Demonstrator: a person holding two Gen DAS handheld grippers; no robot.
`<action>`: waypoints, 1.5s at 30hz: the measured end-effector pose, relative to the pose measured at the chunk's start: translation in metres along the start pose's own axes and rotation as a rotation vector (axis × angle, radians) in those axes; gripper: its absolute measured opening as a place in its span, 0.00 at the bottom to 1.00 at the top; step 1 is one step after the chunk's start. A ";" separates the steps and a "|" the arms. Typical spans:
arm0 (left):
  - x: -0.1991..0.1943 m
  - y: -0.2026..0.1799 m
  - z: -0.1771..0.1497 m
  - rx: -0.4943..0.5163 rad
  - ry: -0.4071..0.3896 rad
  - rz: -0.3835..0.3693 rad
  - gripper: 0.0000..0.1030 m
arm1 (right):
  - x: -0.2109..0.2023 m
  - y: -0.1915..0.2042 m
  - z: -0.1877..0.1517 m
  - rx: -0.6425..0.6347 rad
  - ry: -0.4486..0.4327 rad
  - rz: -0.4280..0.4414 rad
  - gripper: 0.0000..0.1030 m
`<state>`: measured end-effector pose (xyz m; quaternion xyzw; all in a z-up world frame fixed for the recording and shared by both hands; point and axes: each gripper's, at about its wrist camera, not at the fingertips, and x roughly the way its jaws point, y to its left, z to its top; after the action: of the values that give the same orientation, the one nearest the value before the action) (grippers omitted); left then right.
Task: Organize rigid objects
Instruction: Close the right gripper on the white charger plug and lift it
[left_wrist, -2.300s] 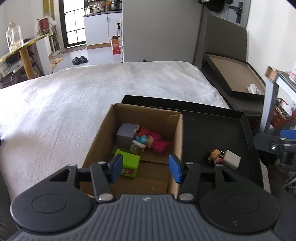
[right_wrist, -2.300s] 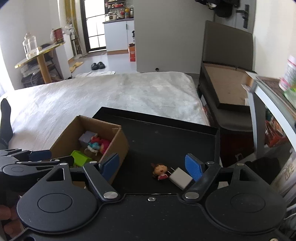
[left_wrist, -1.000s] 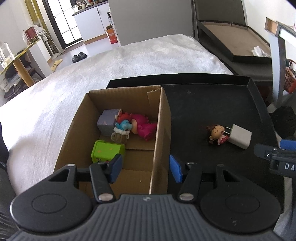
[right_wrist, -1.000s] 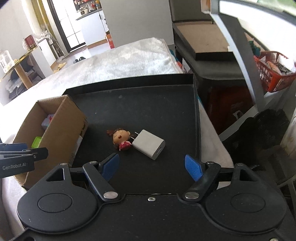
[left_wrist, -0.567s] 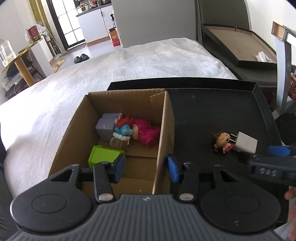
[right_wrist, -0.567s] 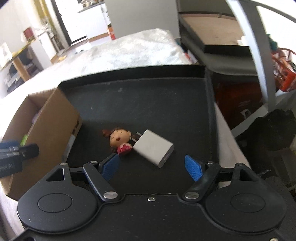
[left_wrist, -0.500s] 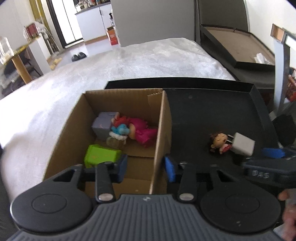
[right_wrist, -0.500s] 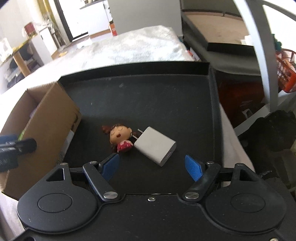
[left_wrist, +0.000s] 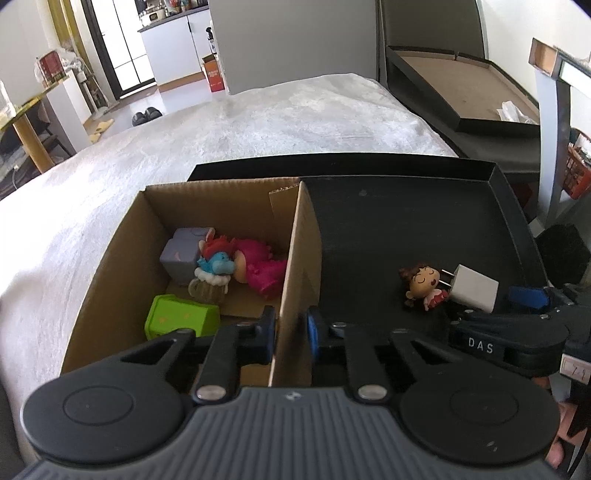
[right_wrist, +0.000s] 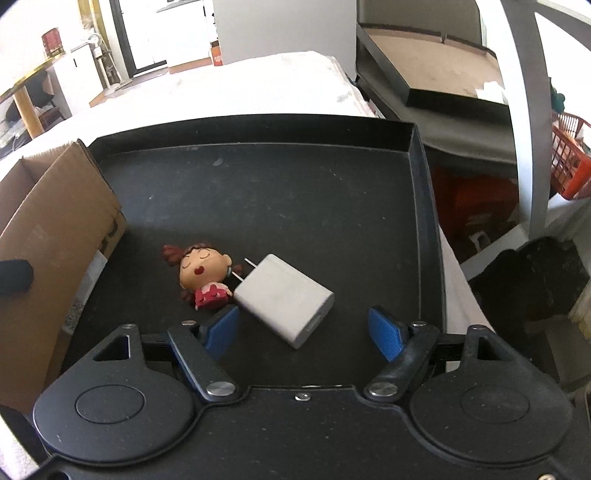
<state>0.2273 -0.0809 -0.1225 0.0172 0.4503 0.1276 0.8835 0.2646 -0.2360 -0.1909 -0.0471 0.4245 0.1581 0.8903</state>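
Left tongs (left_wrist: 290, 332) closing astride cardboard box wall (left_wrist: 295, 266), black tray (left_wrist: 406, 218) on white bedspread (left_wrist: 229, 140).

The left gripper (left_wrist: 290, 336) has been closing onto the cardboard box (left_wrist: 295, 280) wall.

The cardboard box (left_wrist: 299, 258) stands on the left part of the tray (left_wrist: 406, 221), which rests on the bed (left_wrist: 258, 122). In the box the cube (left_wrist: 183, 254) lies far left, the doll figure (left_wrist: 255, 264) to its right, the cup-shaped toy (left_wrist: 210, 288) just before them and the block (left_wrist: 181, 317) nearest, at the left. On the tray floor, right of the box and apart from it, the small figurine (right_wrist: 201, 275) lies touching the charger (right_wrist: 284, 302) on its right, prongs toward the figurine.
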 end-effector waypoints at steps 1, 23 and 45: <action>0.000 -0.001 0.000 0.003 -0.001 0.006 0.16 | 0.001 0.001 0.000 -0.006 -0.005 -0.004 0.74; 0.002 -0.020 0.001 0.078 -0.006 0.093 0.17 | 0.001 0.002 0.004 -0.056 -0.051 -0.050 0.35; -0.047 -0.006 0.000 0.056 -0.063 -0.004 0.30 | -0.071 0.023 0.017 -0.068 -0.094 -0.053 0.35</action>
<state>0.2018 -0.0977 -0.0866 0.0449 0.4256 0.1126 0.8968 0.2279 -0.2274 -0.1247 -0.0812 0.3753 0.1509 0.9109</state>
